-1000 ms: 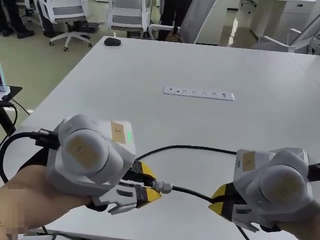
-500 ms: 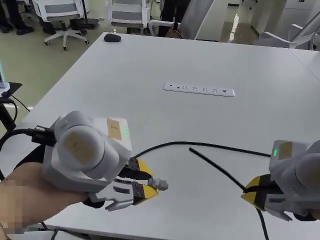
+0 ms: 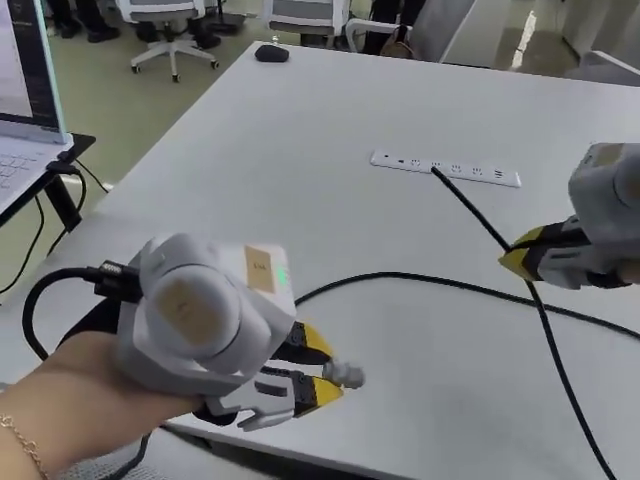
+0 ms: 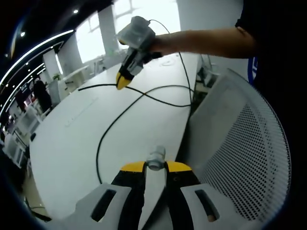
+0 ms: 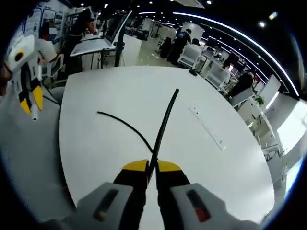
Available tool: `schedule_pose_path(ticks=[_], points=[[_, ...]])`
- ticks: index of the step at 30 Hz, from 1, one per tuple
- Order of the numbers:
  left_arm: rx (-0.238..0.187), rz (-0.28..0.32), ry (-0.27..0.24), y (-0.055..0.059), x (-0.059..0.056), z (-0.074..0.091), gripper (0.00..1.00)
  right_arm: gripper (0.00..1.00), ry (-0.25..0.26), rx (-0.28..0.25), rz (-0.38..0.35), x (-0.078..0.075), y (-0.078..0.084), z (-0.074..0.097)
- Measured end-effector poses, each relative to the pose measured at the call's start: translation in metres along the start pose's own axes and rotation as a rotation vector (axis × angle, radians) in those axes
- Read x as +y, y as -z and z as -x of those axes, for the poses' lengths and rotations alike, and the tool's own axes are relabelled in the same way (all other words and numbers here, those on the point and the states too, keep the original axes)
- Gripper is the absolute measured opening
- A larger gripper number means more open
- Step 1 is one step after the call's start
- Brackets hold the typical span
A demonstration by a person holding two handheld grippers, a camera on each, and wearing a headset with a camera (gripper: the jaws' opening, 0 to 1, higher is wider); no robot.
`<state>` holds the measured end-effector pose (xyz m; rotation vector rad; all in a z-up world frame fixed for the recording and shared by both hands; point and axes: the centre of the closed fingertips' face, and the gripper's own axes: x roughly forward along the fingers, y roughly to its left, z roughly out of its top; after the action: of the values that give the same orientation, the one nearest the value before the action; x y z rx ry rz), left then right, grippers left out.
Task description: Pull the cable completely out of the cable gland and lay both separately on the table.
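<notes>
A small grey cable gland is pinched at the tips of the left gripper, whose yellow jaws are clamped on it. It hovers at the near edge of the table, well to the person's side of the white power strip. No cable passes through it, so the pulling-out looks done.

The black cable is gripped part-way along by the right gripper, jaws squeezed tight on it. It is lifted above the table just to the near right of the power strip. Its free end sticks up and away, lining up with the strip in the head view. The rest droops to the table and loops across it between the strip and the gland.

The two grippers are well apart, probably to keep the parts separate for laying down. Bare tabletop between the gland and the power strip gives room for both. The gland is close to the edge, so it is best set down further in toward the strip, or it could roll off.
</notes>
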<state>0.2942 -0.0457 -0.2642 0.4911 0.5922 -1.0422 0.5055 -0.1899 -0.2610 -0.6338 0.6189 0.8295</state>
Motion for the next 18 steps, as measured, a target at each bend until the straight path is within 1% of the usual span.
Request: schedule_pose_path(ticks=[1,2,3,4,5,6,7,8,9,10,11,12,14,15,16,17,18], points=[[0.003,0.004,-0.006,0.002,0.001,0.001,0.16,0.04,0.013,0.004,0.001,-0.012,0.001,-0.007],[0.008,0.012,-0.014,0.004,0.002,0.001,0.16,0.04,0.036,0.011,-0.051,-0.03,0.004,-0.015],[0.011,0.015,-0.015,0.005,0.002,0.002,0.16,0.04,0.039,0.0,-0.106,-0.041,0.005,-0.021],[0.016,0.021,-0.019,0.008,0.002,0.003,0.16,0.04,0.047,-0.037,-0.206,-0.059,0.005,-0.03],[0.017,0.025,-0.023,0.01,0.002,0.004,0.16,0.04,0.053,-0.047,-0.235,-0.065,0.005,-0.032],[0.013,0.031,-0.028,0.011,0.002,0.006,0.16,0.04,0.09,-0.083,-0.285,-0.088,0.008,-0.039],[0.0,0.057,-0.033,0.011,0.002,0.008,0.16,0.04,0.127,-0.103,-0.299,-0.104,0.011,-0.043],[-0.004,0.072,-0.032,0.013,0.001,0.008,0.16,0.04,0.169,-0.079,-0.319,-0.125,0.025,-0.047],[-0.002,0.078,-0.03,0.014,0.001,0.009,0.16,0.04,0.203,-0.059,-0.338,-0.138,0.035,-0.05],[0.005,0.087,-0.031,0.017,0.001,0.01,0.16,0.04,0.248,-0.036,-0.352,-0.155,0.048,-0.051],[0.017,0.098,-0.03,0.02,0.0,0.01,0.16,0.04,0.276,-0.024,-0.378,-0.168,0.058,-0.051],[0.023,0.103,-0.028,0.022,0.0,0.011,0.16,0.04,0.312,-0.018,-0.44,-0.183,0.071,-0.05],[0.029,0.12,-0.036,0.025,0.001,0.012,0.16,0.05,0.332,-0.01,-0.506,-0.196,0.087,-0.046],[0.031,0.128,-0.037,0.026,0.002,0.013,0.16,0.06,0.342,0.02,-0.528,-0.198,0.1,-0.04],[0.032,0.13,-0.036,0.026,0.002,0.013,0.16,0.07,0.35,0.051,-0.53,-0.2,0.109,-0.037],[0.035,0.131,-0.037,0.026,0.004,0.012,0.16,0.08,0.363,0.074,-0.499,-0.212,0.121,-0.036],[0.039,0.127,-0.037,0.026,0.005,0.012,0.16,0.09,0.358,0.08,-0.504,-0.214,0.125,-0.035]])
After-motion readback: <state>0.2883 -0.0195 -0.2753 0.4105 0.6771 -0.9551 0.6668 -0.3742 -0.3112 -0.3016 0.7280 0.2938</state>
